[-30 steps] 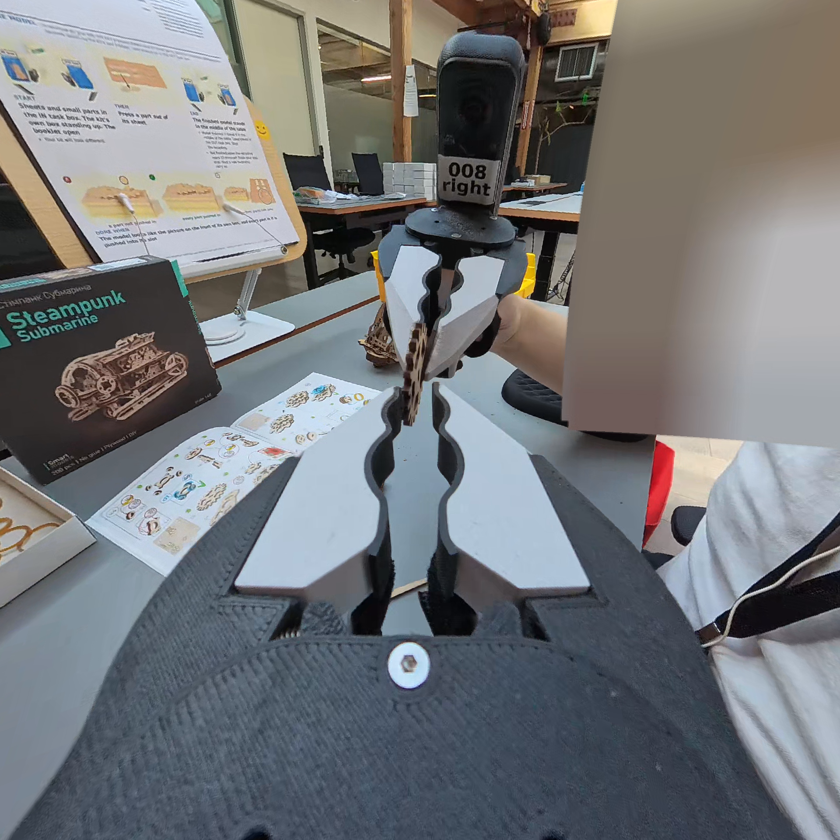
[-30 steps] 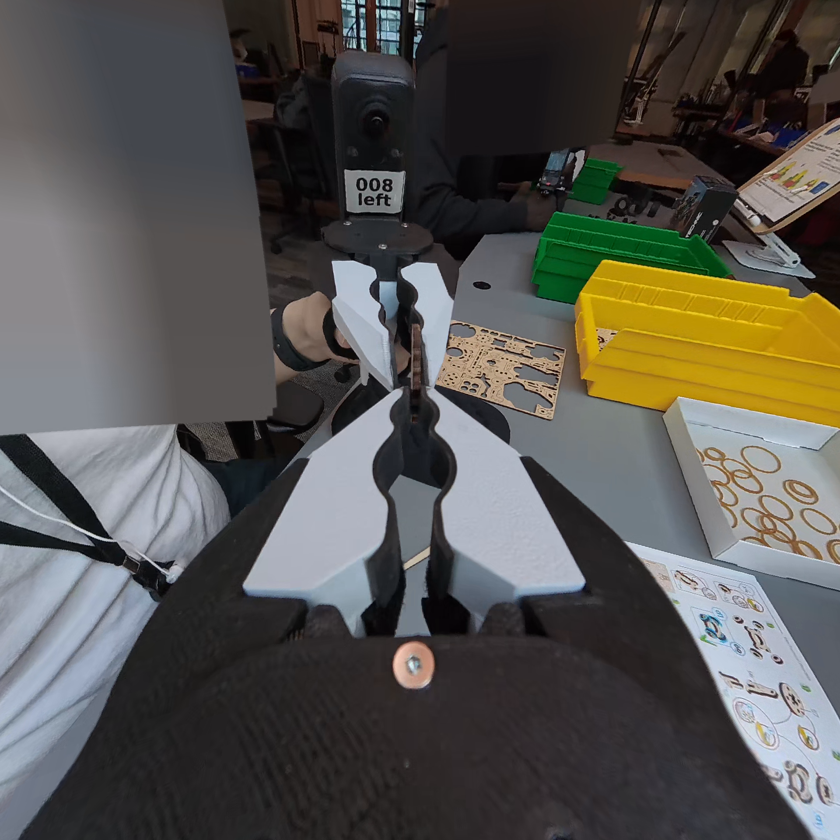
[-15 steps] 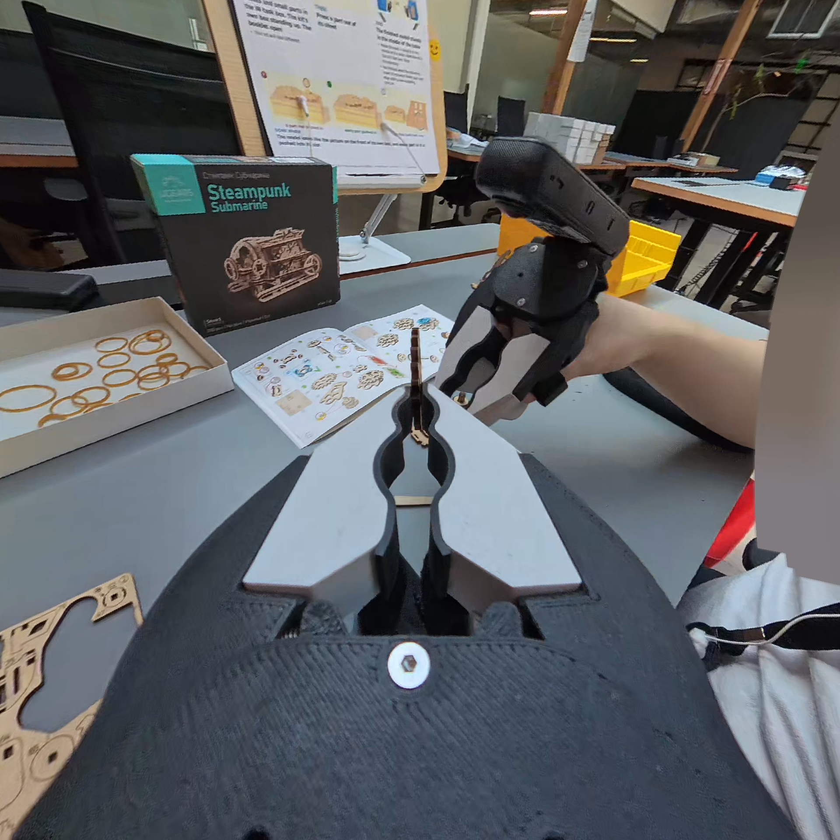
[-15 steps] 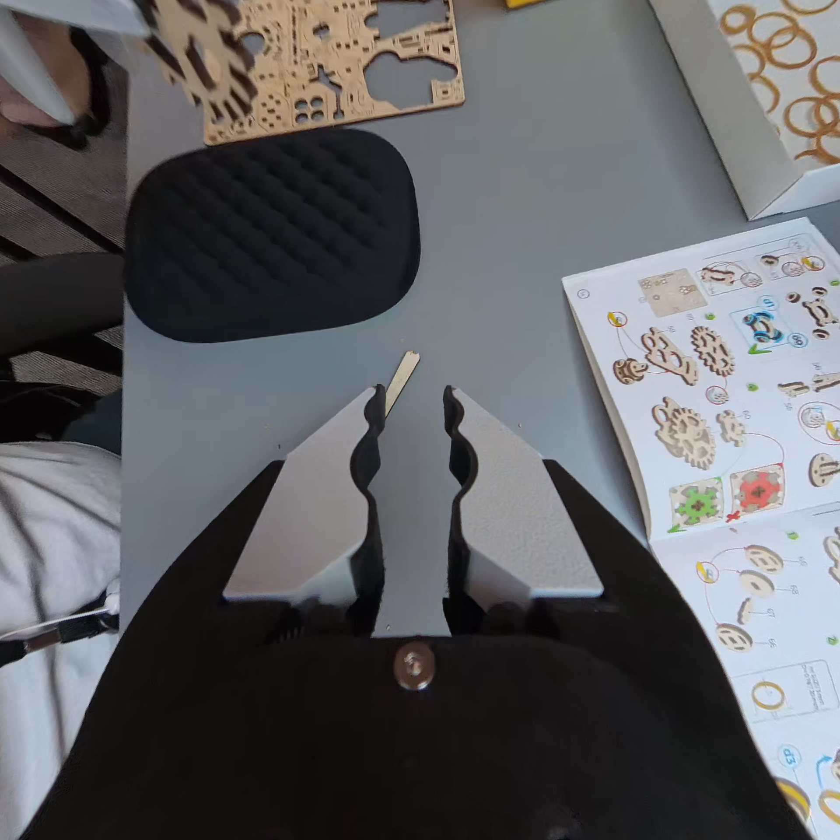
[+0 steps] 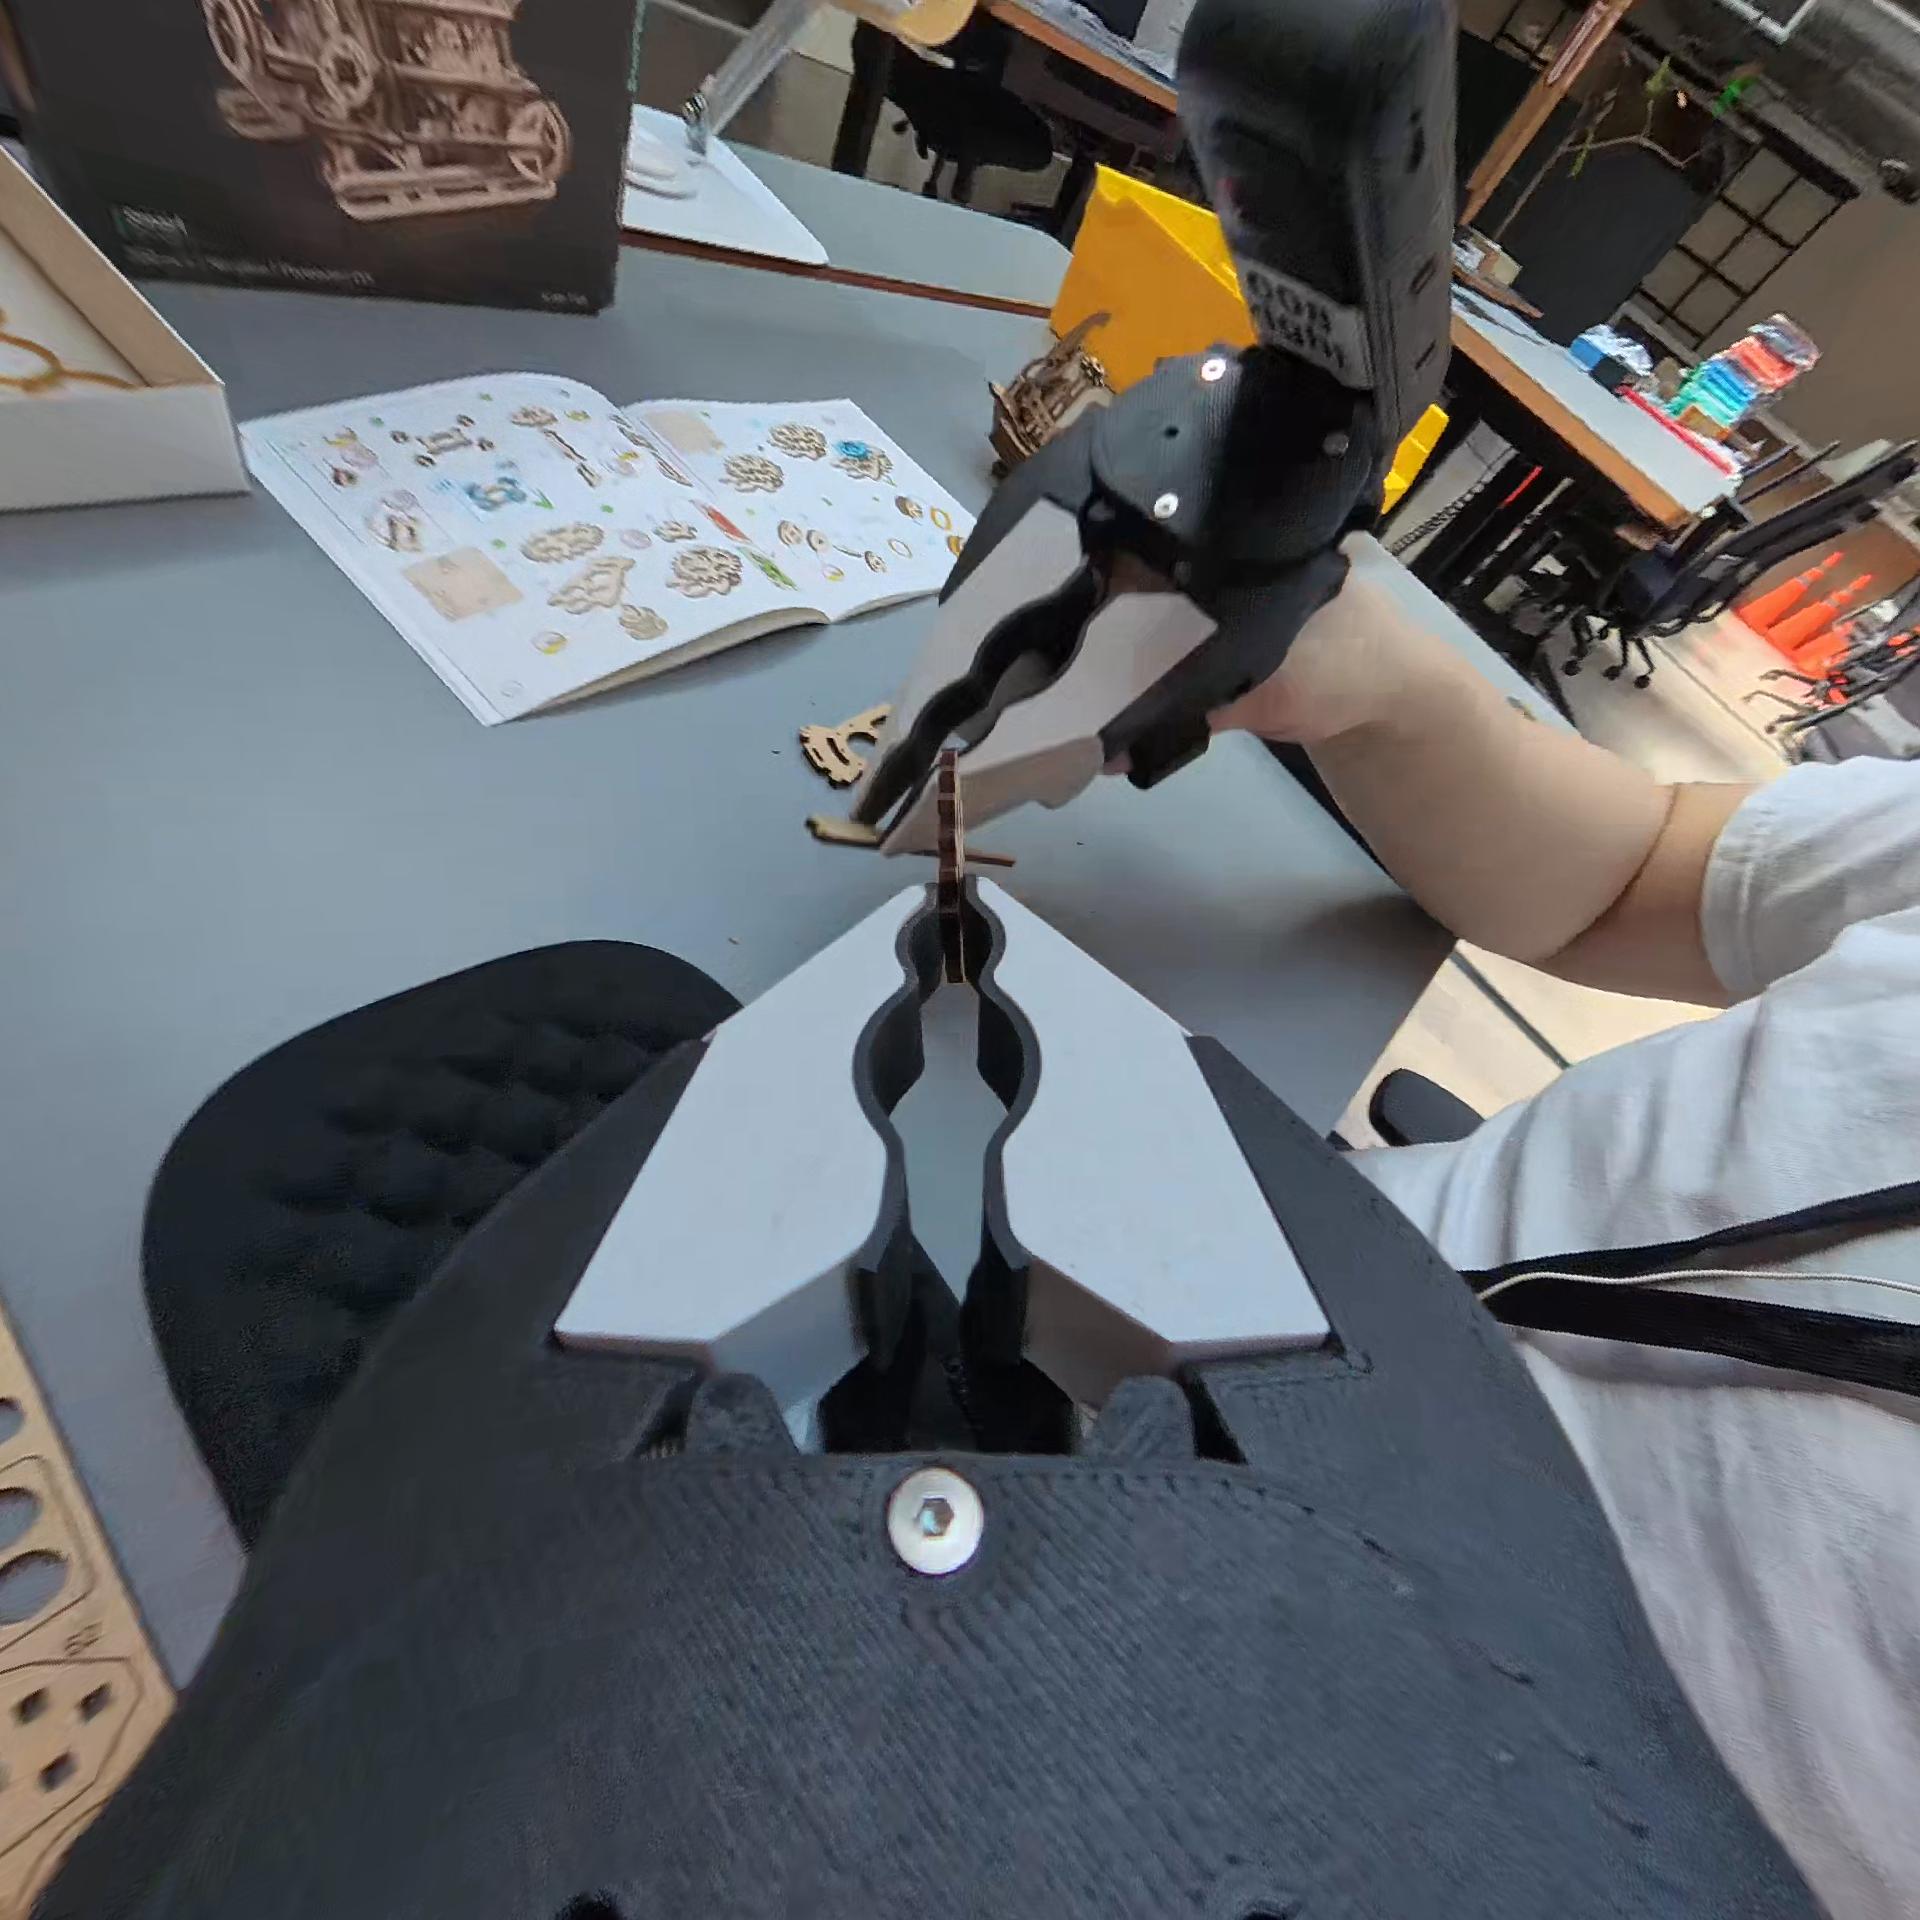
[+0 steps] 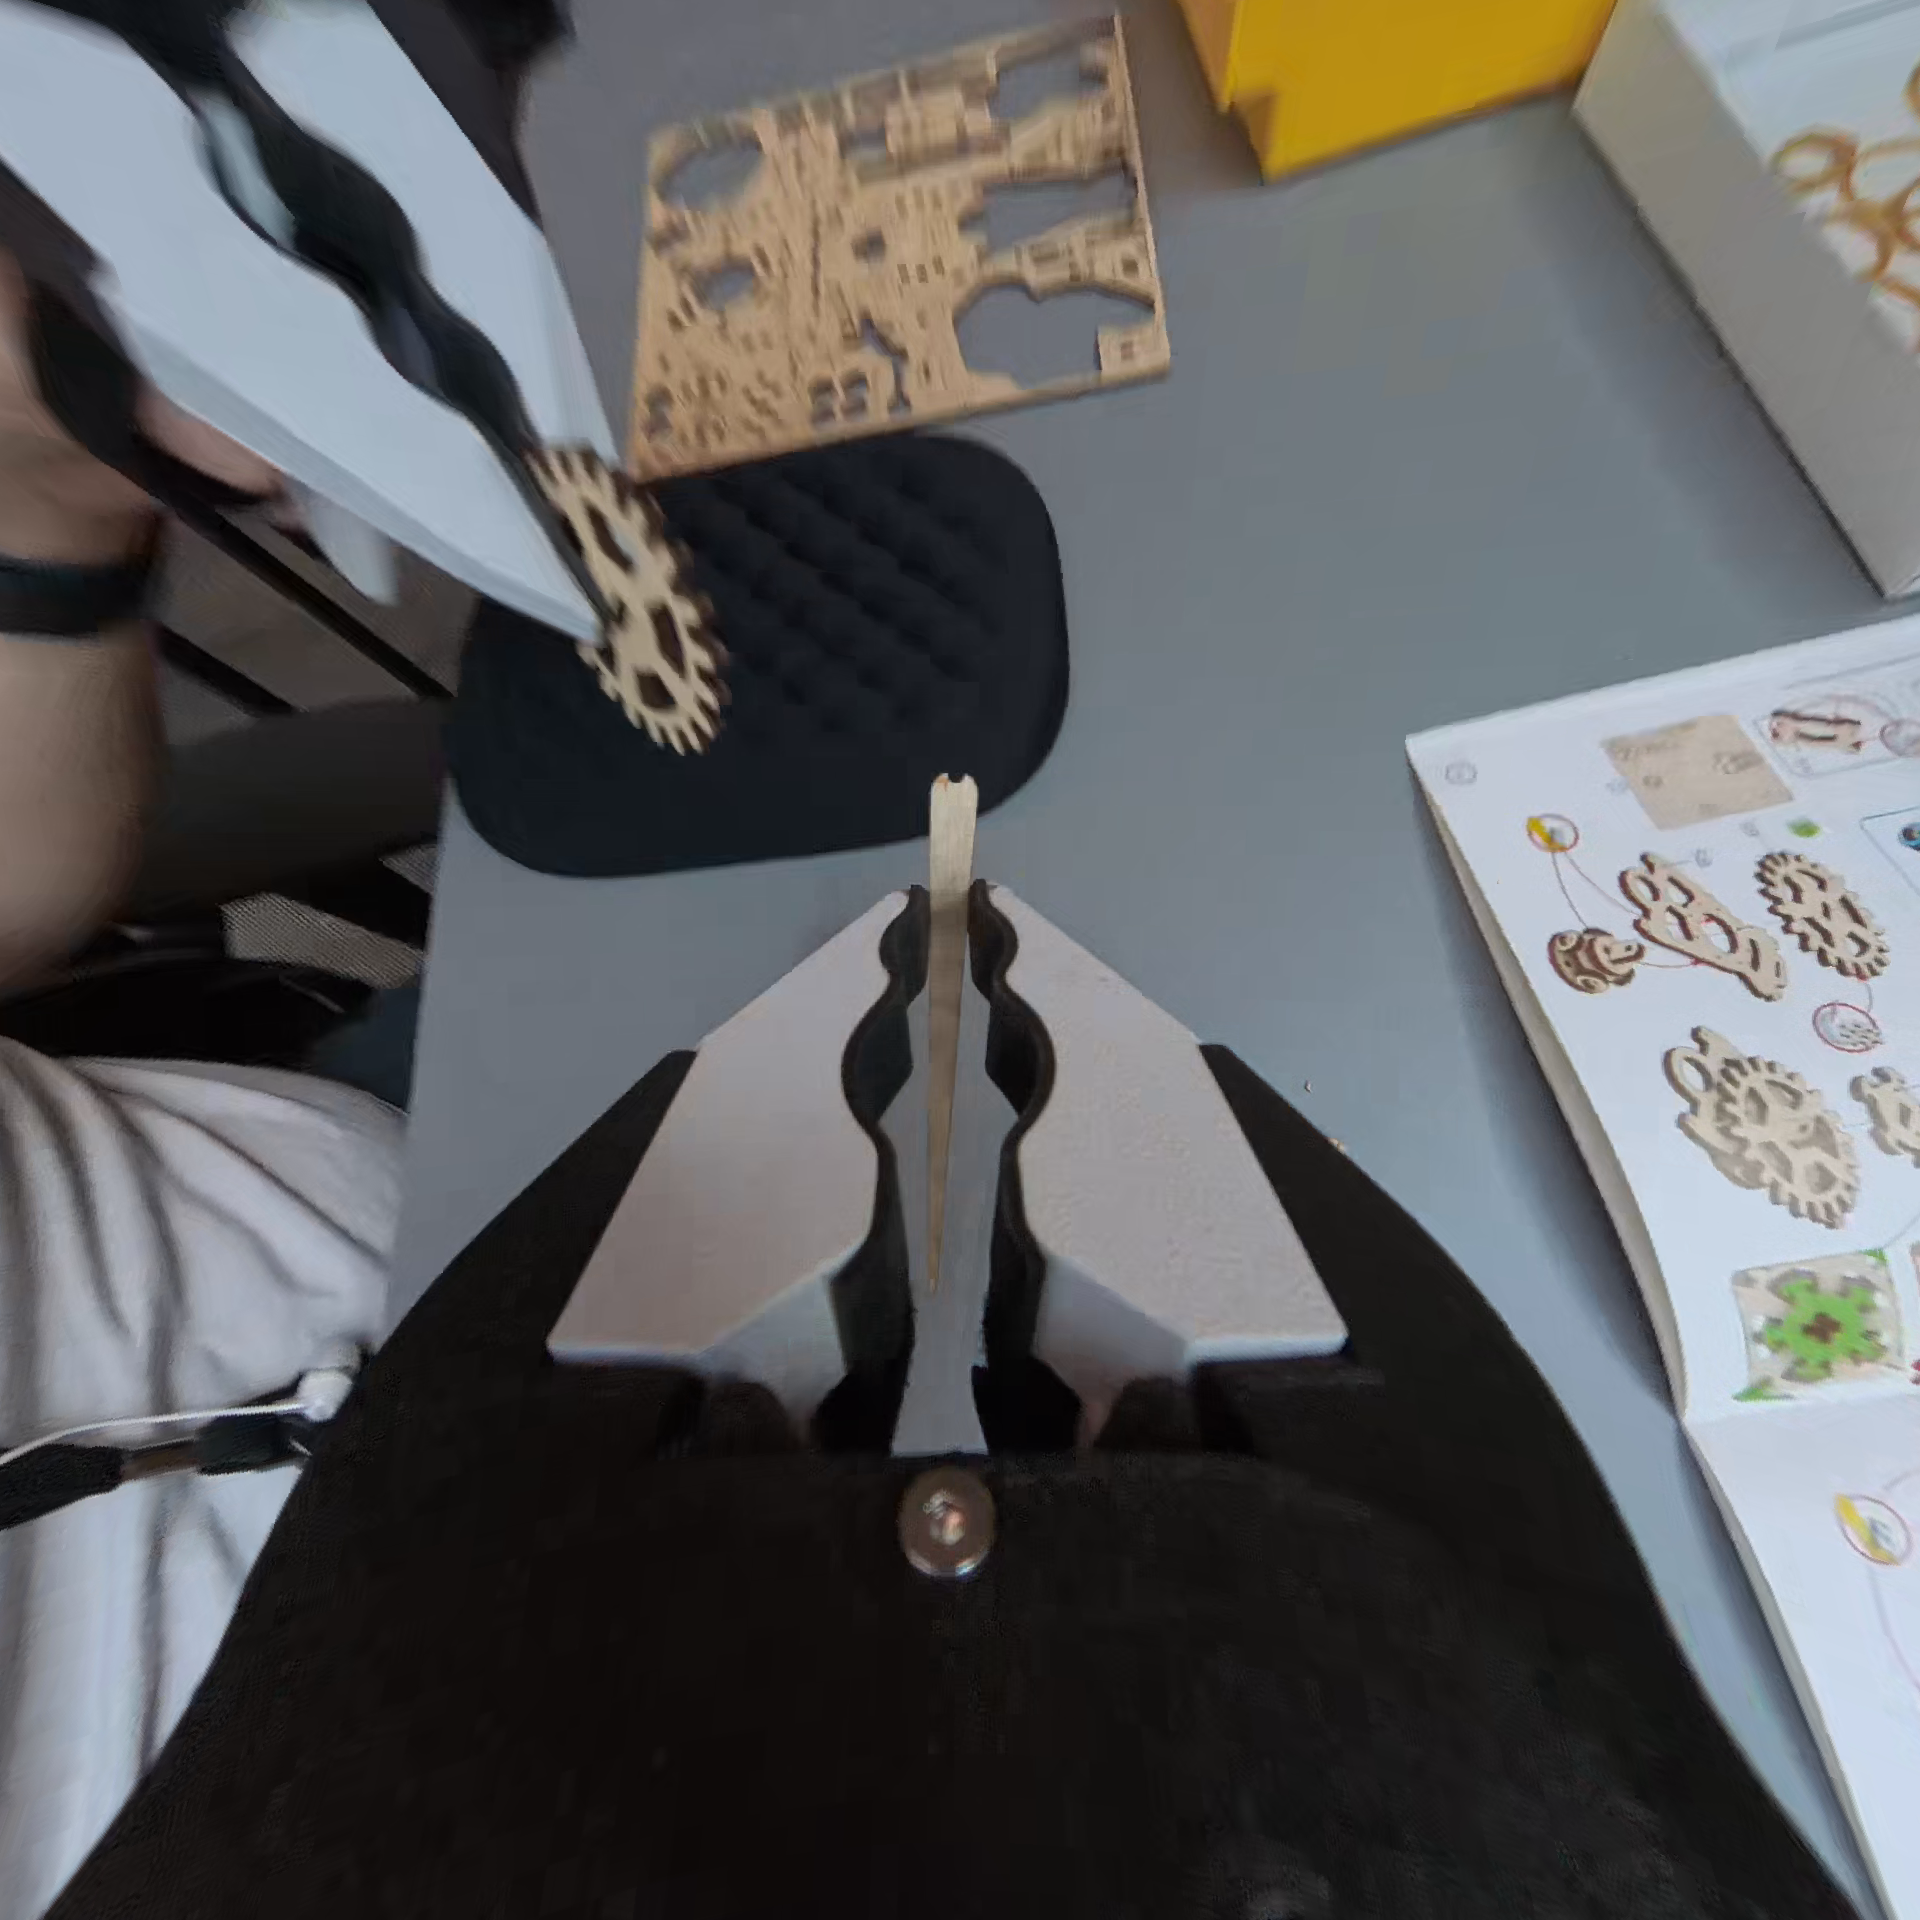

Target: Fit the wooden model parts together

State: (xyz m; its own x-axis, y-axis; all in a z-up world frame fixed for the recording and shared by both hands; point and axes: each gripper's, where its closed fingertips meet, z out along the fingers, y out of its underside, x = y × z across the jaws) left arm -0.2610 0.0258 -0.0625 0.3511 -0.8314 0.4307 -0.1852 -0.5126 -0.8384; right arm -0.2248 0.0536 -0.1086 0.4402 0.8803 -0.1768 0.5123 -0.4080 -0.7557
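Observation:
My left gripper point(image 5: 948, 899) is shut on a wooden gear point(image 5: 949, 831), seen edge-on and held above the table. In the right wrist view the gear point(image 6: 649, 613) shows flat-on at the left gripper's point(image 6: 582, 582) tips, over the black pad. My right gripper point(image 6: 948, 894) is closed around a thin wooden stick point(image 6: 948, 862) that runs along the gap between its fingers and pokes out past the tips. In the left wrist view the right gripper point(image 5: 883, 810) points down at the grey table, with the stick's end point(image 5: 836, 829) at its tips, just beyond the gear.
A black quilted pad point(image 6: 831, 644) lies at the table's near edge, with a punched wooden sheet point(image 6: 894, 239) behind it. An open instruction booklet point(image 6: 1714, 1039), a white box of rings point(image 6: 1766, 229), a yellow bin point(image 6: 1382, 73), a loose wooden piece point(image 5: 842, 743) and the kit box point(image 5: 343, 135) surround the work area.
My right gripper has come down over the stick on the table and its fingers have closed in on it. My left gripper has carried the gear lower and closer to the right gripper.

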